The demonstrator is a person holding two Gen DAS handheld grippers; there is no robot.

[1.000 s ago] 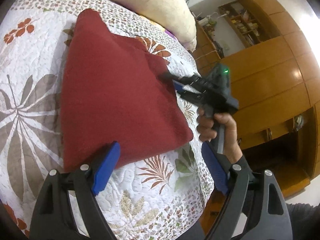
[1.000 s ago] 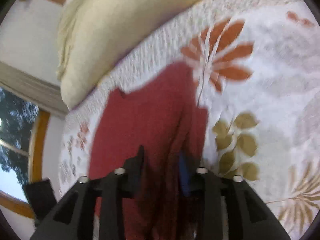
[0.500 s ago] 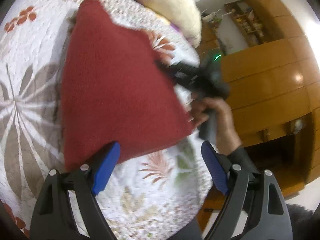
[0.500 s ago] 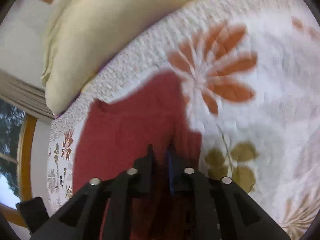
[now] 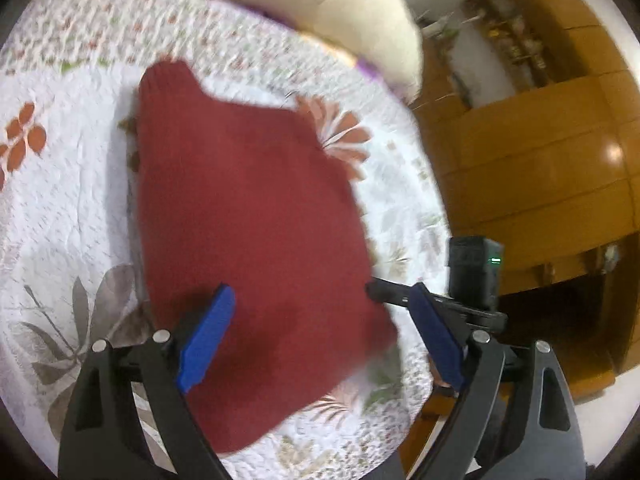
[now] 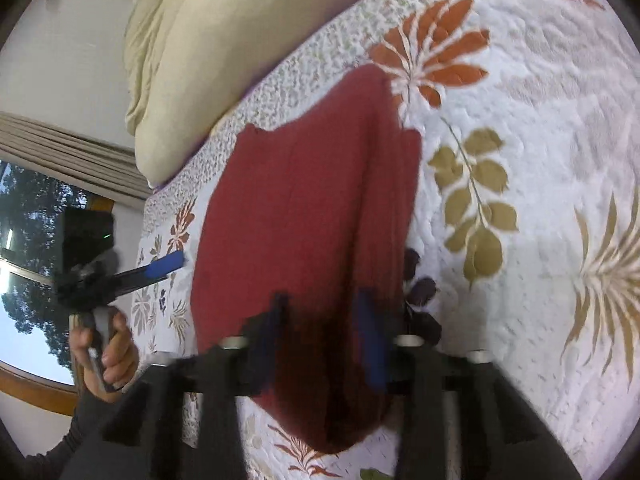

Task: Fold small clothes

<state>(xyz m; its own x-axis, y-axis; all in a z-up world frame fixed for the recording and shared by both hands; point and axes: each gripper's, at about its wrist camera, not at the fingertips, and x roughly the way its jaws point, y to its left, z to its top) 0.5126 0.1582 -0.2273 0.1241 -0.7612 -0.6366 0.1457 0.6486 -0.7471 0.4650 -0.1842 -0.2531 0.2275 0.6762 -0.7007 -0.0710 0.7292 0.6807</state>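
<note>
A dark red garment (image 5: 248, 216) lies flat on the floral quilt (image 5: 60, 208), its narrow end pointing at the pillow. My left gripper (image 5: 320, 338) is open and wide, hovering over the garment's near part, with one blue pad (image 5: 206, 340) above the cloth. My right gripper (image 5: 372, 291) shows at the garment's right near corner. In the right wrist view the garment (image 6: 304, 208) runs lengthwise, with a fold ridge along its right side. The right gripper (image 6: 320, 336) stands open above its near end. The left gripper (image 6: 170, 270), held in a hand (image 6: 108, 344), hovers just off the garment's left edge.
A cream pillow (image 5: 320, 4) lies past the garment's far end and appears as the pillow (image 6: 208, 40) in the right wrist view. A wooden wardrobe (image 5: 540, 160) stands beyond the bed's right edge. A window (image 6: 28, 248) and curtain are behind the left hand.
The right gripper, pinched on the garment's side edge half a second ago, has opened and drawn back toward the near corner. My left gripper has moved forward over the cloth.
</note>
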